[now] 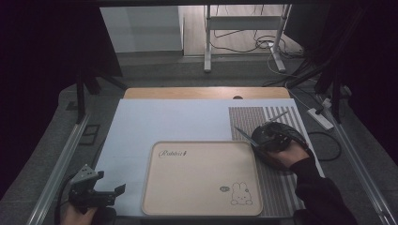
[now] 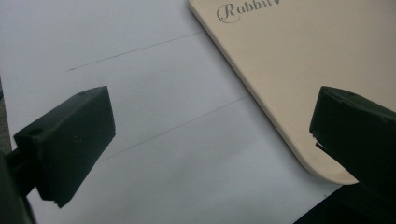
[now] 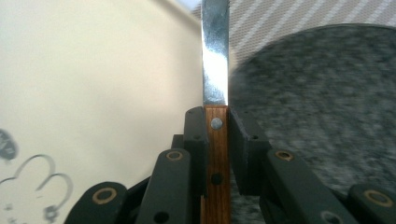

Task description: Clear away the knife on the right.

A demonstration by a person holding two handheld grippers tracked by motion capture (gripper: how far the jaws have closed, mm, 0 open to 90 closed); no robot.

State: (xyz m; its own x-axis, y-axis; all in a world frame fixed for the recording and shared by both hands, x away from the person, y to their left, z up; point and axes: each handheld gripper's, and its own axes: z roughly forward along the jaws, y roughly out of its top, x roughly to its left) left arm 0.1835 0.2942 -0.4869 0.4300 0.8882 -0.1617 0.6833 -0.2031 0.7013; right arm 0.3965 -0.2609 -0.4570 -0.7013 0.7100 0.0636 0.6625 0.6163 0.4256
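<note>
Right gripper (image 3: 217,135) clamped tight on knife (image 3: 215,70) by its wood handle, blade pointing far-left over cream tray (image 1: 202,180) edge, prob. to keep it steady. Left gripper (image 1: 101,191) let go, jaws wide, parked near-left by tray corner, out of the way.

I count one cream tray (image 1: 202,180) at the table's near edge, one knife (image 3: 215,88), one grey round felt mat (image 3: 322,107), one striped placemat (image 1: 277,187) along the right edge, one white sheet (image 1: 164,122), and my two tools, left tool (image 1: 119,188) and right tool (image 3: 216,126).
</note>
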